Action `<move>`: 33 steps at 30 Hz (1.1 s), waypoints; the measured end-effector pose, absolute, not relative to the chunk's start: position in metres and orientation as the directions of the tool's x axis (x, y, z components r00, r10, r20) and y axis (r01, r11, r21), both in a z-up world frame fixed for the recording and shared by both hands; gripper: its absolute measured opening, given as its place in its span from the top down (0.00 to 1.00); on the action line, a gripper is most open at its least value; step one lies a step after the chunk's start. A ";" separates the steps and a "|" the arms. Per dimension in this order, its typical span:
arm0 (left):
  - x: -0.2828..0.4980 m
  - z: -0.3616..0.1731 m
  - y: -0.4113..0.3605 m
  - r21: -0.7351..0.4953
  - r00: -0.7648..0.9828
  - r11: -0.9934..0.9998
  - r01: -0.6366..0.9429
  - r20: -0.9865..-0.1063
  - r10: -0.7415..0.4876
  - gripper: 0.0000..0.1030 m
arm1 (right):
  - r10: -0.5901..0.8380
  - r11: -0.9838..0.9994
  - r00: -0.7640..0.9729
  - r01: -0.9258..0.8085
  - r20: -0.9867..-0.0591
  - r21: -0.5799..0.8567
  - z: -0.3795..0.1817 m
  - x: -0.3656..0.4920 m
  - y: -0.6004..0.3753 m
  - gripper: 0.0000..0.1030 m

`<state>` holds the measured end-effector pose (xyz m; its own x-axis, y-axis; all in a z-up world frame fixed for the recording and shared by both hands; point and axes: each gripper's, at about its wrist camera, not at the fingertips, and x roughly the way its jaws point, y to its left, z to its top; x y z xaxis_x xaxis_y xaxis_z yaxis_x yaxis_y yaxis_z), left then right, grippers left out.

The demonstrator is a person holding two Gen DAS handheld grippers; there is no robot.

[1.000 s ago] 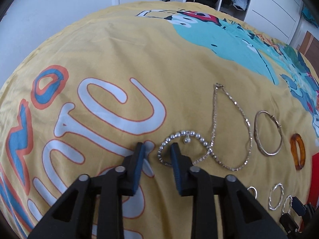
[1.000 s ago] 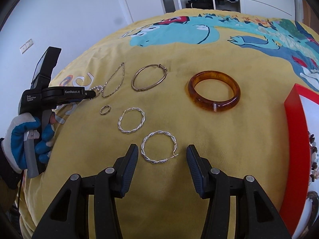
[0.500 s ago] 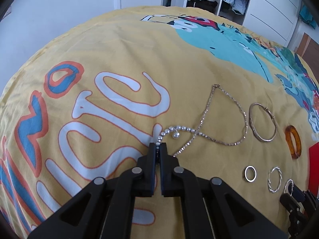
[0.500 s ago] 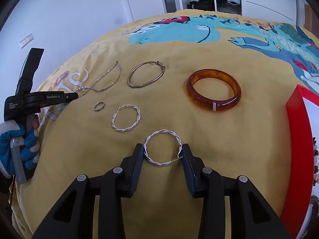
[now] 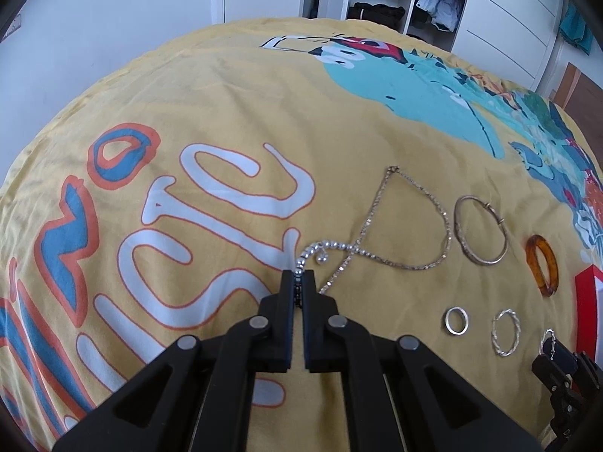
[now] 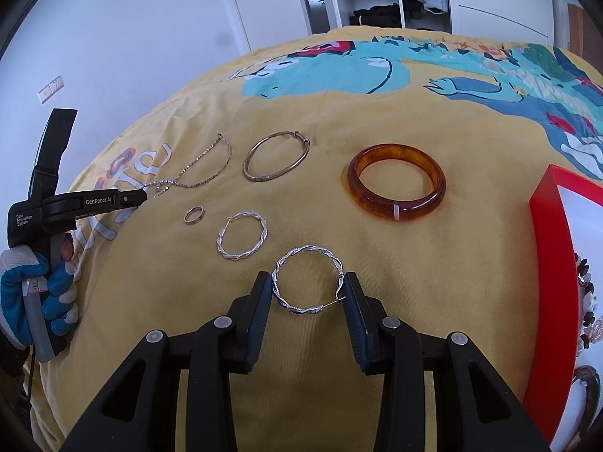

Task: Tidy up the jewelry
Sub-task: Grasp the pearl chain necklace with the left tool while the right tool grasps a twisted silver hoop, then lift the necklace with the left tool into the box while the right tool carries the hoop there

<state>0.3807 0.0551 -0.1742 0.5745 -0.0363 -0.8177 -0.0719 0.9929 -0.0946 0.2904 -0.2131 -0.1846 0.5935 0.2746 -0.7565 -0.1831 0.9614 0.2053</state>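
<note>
On the yellow blanket point(image 6: 301, 120), left of the red box point(image 6: 542, 263), most jewelry waits: the amber bangle point(image 6: 395, 184), gold bangle point(image 6: 277, 156) and little ring point(image 6: 194, 214). The right gripper point(image 6: 307, 293) squeezes a twisted hoop point(image 6: 307, 280); the left gripper point(image 5: 299, 288) pinches the bead bracelet point(image 5: 320, 250).

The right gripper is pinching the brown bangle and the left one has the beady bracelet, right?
Not quite. The right gripper is closed on the twisted silver hoop, as the right wrist view shows; the brown bangle lies untouched farther up the bedspread. The left gripper does pinch the beaded bracelet.
</note>
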 end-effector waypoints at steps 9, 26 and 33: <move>0.375 -0.138 0.053 -0.171 0.622 0.984 -0.046 -0.776 -0.105 0.97 | 0.284 0.959 0.616 -0.188 -0.735 0.213 -0.169 0.288 -0.214 0.63; 0.347 -0.032 0.044 -0.200 0.722 0.979 0.025 -0.674 -0.156 0.97 | 0.291 0.956 0.687 -0.183 -0.666 0.229 -0.112 0.263 -0.229 0.63; 0.323 0.017 0.021 -0.200 0.756 0.977 0.077 -0.628 -0.188 0.97 | 0.271 0.961 0.729 -0.168 -0.628 0.219 -0.072 0.238 -0.246 0.63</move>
